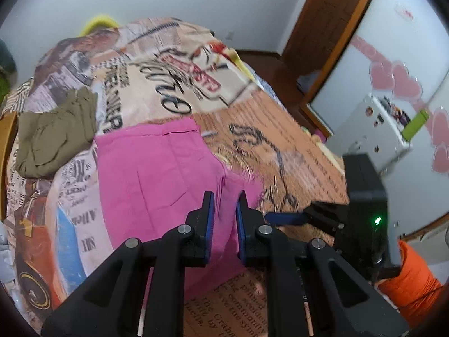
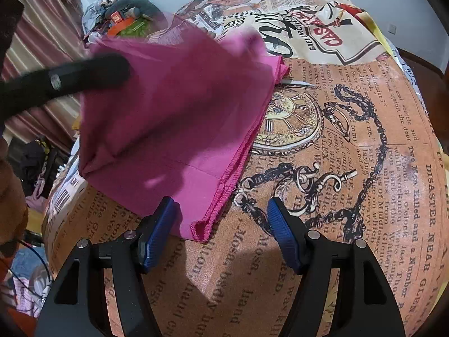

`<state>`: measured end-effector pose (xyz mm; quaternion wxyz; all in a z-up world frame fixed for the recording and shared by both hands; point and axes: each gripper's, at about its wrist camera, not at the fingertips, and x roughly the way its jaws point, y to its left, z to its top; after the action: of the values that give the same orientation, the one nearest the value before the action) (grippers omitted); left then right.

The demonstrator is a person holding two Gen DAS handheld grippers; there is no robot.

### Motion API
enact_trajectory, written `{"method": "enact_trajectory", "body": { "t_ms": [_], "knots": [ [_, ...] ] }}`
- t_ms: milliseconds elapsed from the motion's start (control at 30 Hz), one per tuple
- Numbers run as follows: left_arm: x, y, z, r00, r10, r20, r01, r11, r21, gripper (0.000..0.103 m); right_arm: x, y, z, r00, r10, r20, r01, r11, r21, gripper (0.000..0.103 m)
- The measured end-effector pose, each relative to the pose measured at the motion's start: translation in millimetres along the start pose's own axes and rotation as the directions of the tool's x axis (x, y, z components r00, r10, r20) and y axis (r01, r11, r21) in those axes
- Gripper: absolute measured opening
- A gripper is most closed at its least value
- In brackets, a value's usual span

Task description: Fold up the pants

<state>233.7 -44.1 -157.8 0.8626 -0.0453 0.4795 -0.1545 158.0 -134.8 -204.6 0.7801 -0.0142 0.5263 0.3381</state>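
Observation:
The pink pants (image 1: 157,174) lie on a bed covered with a newspaper-print spread (image 1: 168,84). My left gripper (image 1: 225,200) is over the pants' right edge, its jaws close together with pink cloth between them, and a fold of the pants is lifted. In the right wrist view the pants (image 2: 179,118) rise blurred toward the left gripper (image 2: 92,70), while the hem corner lies on the spread (image 2: 336,140). My right gripper (image 2: 221,213) is open just above that hem corner, and it also shows in the left wrist view (image 1: 283,216).
An olive green garment (image 1: 53,134) lies folded at the bed's left side. A white fridge (image 1: 376,129) and a wooden door (image 1: 331,28) stand to the right. Clutter and toys (image 2: 126,14) sit at the far left of the bed, by a curtain (image 2: 42,42).

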Motion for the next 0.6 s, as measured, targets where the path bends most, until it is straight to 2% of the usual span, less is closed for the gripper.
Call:
{"method": "enact_trajectory", "body": {
  "t_ms": [67,133,167,200,300,433,600],
  "knots": [
    [4.6,-2.3,-4.0,0.999,-0.017,-0.027,0.017,1.000,0.006,0.015,-0.1,0.1,-0.1,1.000,-0.001,-0.001,0.001,1.000,-0.001,0.066],
    [4.2,-2.7,-6.0,0.999,-0.017,-0.037,0.017,1.000,0.016,0.021,-0.9,0.5,0.1,1.000,-0.005,-0.002,0.005,1.000,0.002,0.066],
    [1.9,-0.8,-6.4,1.000,-0.005,-0.030,0.006,1.000,0.020,0.030,-1.6,0.6,0.0,1.000,-0.007,-0.001,0.007,1.000,0.005,0.066],
    [-1.0,0.1,-7.6,1.000,0.006,-0.020,-0.005,1.000,0.023,0.043,-2.8,0.4,-0.2,1.000,-0.009,0.000,0.009,1.000,0.008,0.066],
    [-14.5,8.4,-7.3,0.998,0.044,0.038,-0.044,0.999,0.022,0.065,-7.2,-1.7,-0.2,1.000,-0.010,0.002,0.010,1.000,0.019,0.066],
    [-26.9,26.4,0.9,0.988,0.124,0.089,-0.125,0.992,0.010,0.071,-18.2,-6.1,1.9,1.000,-0.013,0.026,0.012,0.999,0.030,0.066],
    [-26.9,57.4,16.4,0.959,0.265,0.102,-0.268,0.963,0.020,0.075,-32.4,-8.8,7.5,0.997,-0.024,0.071,0.022,0.999,0.029,0.066]
  ]
}}
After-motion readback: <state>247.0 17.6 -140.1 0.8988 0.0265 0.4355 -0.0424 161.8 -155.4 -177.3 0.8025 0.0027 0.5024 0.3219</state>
